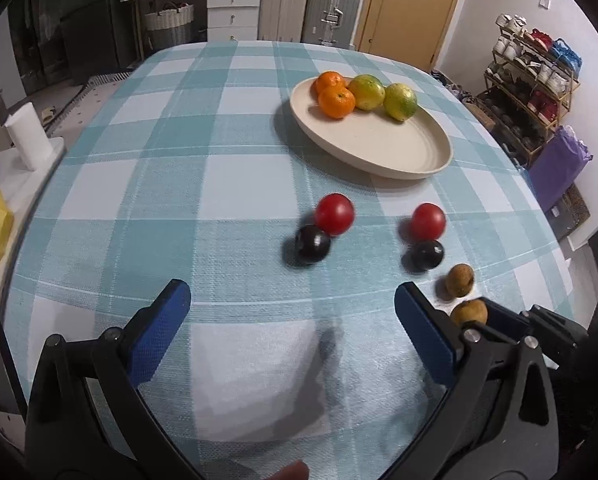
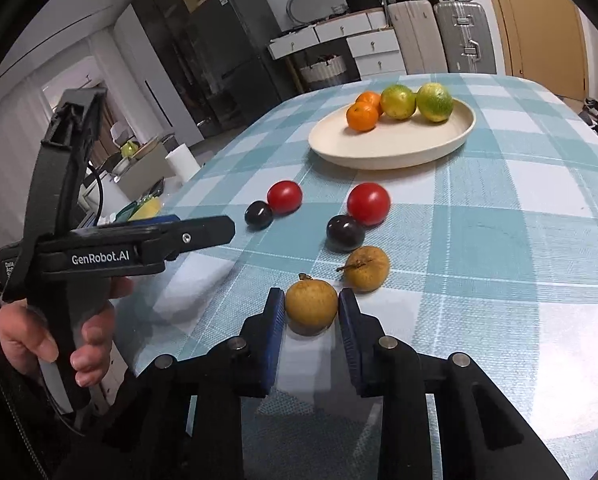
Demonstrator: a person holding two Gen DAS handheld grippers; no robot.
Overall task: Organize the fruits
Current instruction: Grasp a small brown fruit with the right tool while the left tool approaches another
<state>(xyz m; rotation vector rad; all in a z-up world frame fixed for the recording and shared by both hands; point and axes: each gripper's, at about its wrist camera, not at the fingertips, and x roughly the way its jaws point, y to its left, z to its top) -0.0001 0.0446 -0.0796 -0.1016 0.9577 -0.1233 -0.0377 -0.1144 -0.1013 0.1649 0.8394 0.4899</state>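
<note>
Presently, step in hand: the right gripper (image 2: 311,304) is taking the nearer brown fruit (image 2: 311,306) off the checked tablecloth (image 2: 499,240), by my judgement for the plate (image 2: 391,156).
Right jaws: clenched about that brown fruit, one blue pad at its 9 o'clock, the other at its 3 o'clock; contact looks made on both sides, fruit at cloth level.
Left jaws: the left gripper (image 1: 291,300) is released, spread wide, holding nothing, above bare cloth.
Neighbours: the second brown fruit (image 2: 367,269) sits just beside, at 1 o'clock of the held one; two dark plums (image 2: 345,233) (image 2: 258,214) and two red tomatoes (image 2: 368,204) (image 2: 284,197) lie beyond, each plum touching or nearly touching a tomato.
Plate: at 12 o'clock from the right gripper, well apart; two oranges (image 2: 362,117) and two green-yellow citrus (image 2: 397,101) crowd its far side, near side bare.
Advice: lift straight up before travelling, so the right pad clears the second brown fruit's stem.
Advice: keep the squeeze moderate; the skin looks thin.
Risk: a round fruit may roll once set down; release low, against the plate's rim or its fellows.
</note>
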